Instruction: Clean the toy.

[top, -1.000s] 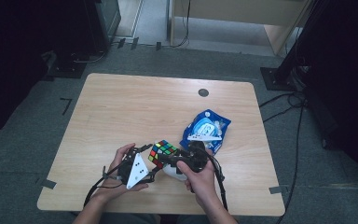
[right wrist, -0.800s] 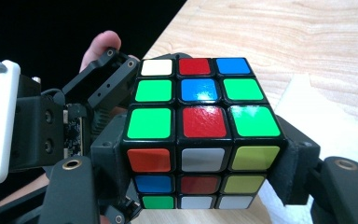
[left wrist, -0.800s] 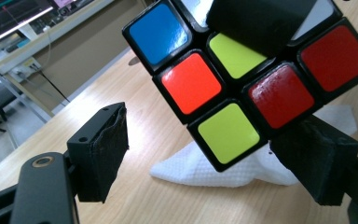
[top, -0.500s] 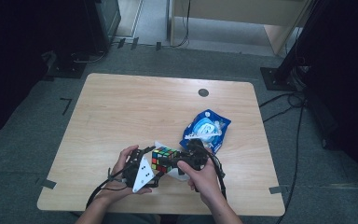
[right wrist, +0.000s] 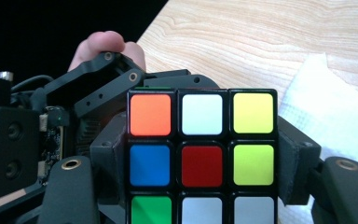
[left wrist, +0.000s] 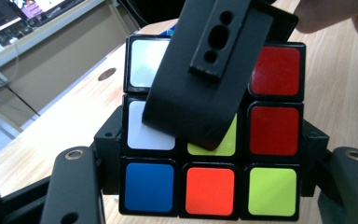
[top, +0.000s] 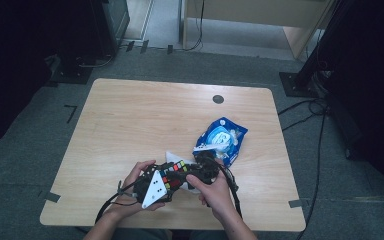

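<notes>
The puzzle cube was held above the near edge of the worktop, between both grippers. The right gripper had its fingers clamped on opposite side faces. The left gripper, its fingers just closing, straddled the bottom layer. Judged light, rigid, with slick stickers; layers may twist, so hold flat faces squarely, one layer per gripper
</notes>
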{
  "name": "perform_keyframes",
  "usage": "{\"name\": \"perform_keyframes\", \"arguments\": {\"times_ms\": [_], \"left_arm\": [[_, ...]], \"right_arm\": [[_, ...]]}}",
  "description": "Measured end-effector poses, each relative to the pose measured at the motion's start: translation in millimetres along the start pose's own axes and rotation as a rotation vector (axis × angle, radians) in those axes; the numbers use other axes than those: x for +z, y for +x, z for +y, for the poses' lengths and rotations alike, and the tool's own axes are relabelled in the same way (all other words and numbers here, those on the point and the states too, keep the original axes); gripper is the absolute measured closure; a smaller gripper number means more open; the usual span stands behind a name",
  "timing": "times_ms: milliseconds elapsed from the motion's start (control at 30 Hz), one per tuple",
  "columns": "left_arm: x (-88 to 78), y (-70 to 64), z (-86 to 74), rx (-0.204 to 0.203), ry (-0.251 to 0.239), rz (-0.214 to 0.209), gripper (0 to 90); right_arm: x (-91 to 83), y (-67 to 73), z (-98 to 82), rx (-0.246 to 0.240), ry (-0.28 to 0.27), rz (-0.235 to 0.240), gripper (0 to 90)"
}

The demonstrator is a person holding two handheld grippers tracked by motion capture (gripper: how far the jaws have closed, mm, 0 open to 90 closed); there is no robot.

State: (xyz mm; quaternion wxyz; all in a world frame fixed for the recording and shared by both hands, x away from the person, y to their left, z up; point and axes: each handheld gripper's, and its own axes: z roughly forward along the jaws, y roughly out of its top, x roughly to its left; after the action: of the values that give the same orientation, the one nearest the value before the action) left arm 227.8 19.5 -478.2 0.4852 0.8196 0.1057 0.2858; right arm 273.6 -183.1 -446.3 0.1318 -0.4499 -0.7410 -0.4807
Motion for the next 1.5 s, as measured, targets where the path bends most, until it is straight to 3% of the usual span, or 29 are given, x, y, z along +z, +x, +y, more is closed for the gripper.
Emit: {"name": "perform_keyframes", "arguments": {"times_ms": [67,100,133,200,300,333,367,433,467,533,567,633,667,700,733,833,900,1000,1067,1100,1200,1233,1267,1333,1433,1500], "left_arm": [[-1.7,4.9,-0.7,-0.029,-0.002,0.004,33.4],[-3.9,11.4,-2.6,-0.064,-0.005,0.012,33.5],[-3.9,11.4,-2.6,-0.064,-0.005,0.012,33.5],[-9.5,25.7,-7.7,-0.114,0.003,0.050,33.5],[-13.0,34.2,-11.0,-0.143,0.007,0.076,33.6],[-14.8,38.2,-12.6,-0.156,0.011,0.089,33.6],[-16.4,42.1,-14.3,-0.168,0.012,0.103,33.6],[-20.1,49.3,-17.6,-0.187,0.018,0.119,33.6],[-21.9,52.3,-19.0,-0.200,0.018,0.125,33.6],[-25.6,57.4,-21.0,-0.223,0.014,0.132,33.6],[-27.0,59.4,-21.4,-0.230,0.010,0.135,33.6],[-29.4,62.2,-21.7,-0.244,0.003,0.136,33.6],[-29.4,62.2,-21.7,-0.244,0.003,0.136,33.6],[-29.0,61.9,-21.8,-0.243,0.004,0.133,33.6],[-29.0,61.9,-21.8,-0.243,0.004,0.133,33.6],[-27.8,60.8,-21.4,-0.238,0.007,0.128,33.6],[-27.2,60.2,-21.1,-0.236,0.007,0.124,33.6],[-26.7,59.5,-20.7,-0.237,0.007,0.121,33.6],[-26.7,59.5,-20.7,-0.238,0.006,0.120,33.6],[-26.8,59.5,-20.6,-0.237,0.007,0.120,33.6],[-26.8,59.0,-20.0,-0.233,0.008,0.117,33.6],[-26.7,58.8,-19.8,-0.234,0.007,0.116,33.6],[-26.7,58.6,-19.7,-0.234,0.007,0.116,33.6],[-26.6,58.8,-19.8,-0.234,0.008,0.116,33.6],[-26.9,59.2,-19.9,-0.235,0.007,0.118,33.6],[-27.1,59.4,-19.9,-0.238,0.005,0.120,33.6]], "right_arm": [[-1.1,0.3,0.4,-0.016,-0.013,0.009,32.9],[-4.6,1.0,1.2,-0.047,-0.044,0.018,31.7],[-4.6,1.0,1.2,-0.047,-0.044,0.018,31.7],[-10.4,1.8,2.0,-0.088,-0.091,0.029,31.1],[-17.0,2.6,3.0,-0.131,-0.158,0.001,31.4],[-17.0,2.6,3.0,-0.131,-0.158,0.001,31.4],[-18.3,1.8,2.6,-0.170,-0.177,-0.038,31.4],[-18.1,0.5,2.1,-0.193,-0.184,-0.049,31.7],[-16.3,-2.8,0.6,-0.224,-0.170,-0.062,33.0],[-14.6,-5.2,-0.3,-0.239,-0.154,-0.067,34.4],[-8.7,-10.5,-3.0,-0.282,-0.100,-0.100,37.3],[-1.7,-15.4,-7.5,-0.321,-0.047,-0.162,43.3],[-1.7,-15.4,-7.5,-0.321,-0.047,-0.162,43.3],[5.5,-23.0,-13.2,-0.351,-0.019,-0.218,51.3],[5.5,-23.0,-13.2,-0.351,-0.019,-0.218,51.3],[12.5,-33.9,-19.2,-0.375,0.008,-0.239,62.1],[15.9,-38.0,-22.1,-0.396,0.024,-0.266,65.1],[23.2,-38.8,-27.1,-0.456,0.065,-0.346,66.2],[24.8,-38.6,-27.9,-0.474,0.076,-0.359,66.7],[29.8,-37.6,-31.3,-0.509,0.113,-0.409,69.9],[34.1,-37.5,-34.7,-0.523,0.134,-0.440,74.7],[34.2,-38.0,-35.4,-0.514,0.117,-0.453,81.2],[34.2,-38.0,-35.4,-0.514,0.117,-0.453,81.2],[33.0,-40.3,-35.5,-0.475,0.092,-0.470,88.6],[31.8,-41.6,-35.0,-0.441,0.084,-0.473,89.6],[30.5,-41.7,-34.3,-0.430,0.086,-0.501,89.7]]}}
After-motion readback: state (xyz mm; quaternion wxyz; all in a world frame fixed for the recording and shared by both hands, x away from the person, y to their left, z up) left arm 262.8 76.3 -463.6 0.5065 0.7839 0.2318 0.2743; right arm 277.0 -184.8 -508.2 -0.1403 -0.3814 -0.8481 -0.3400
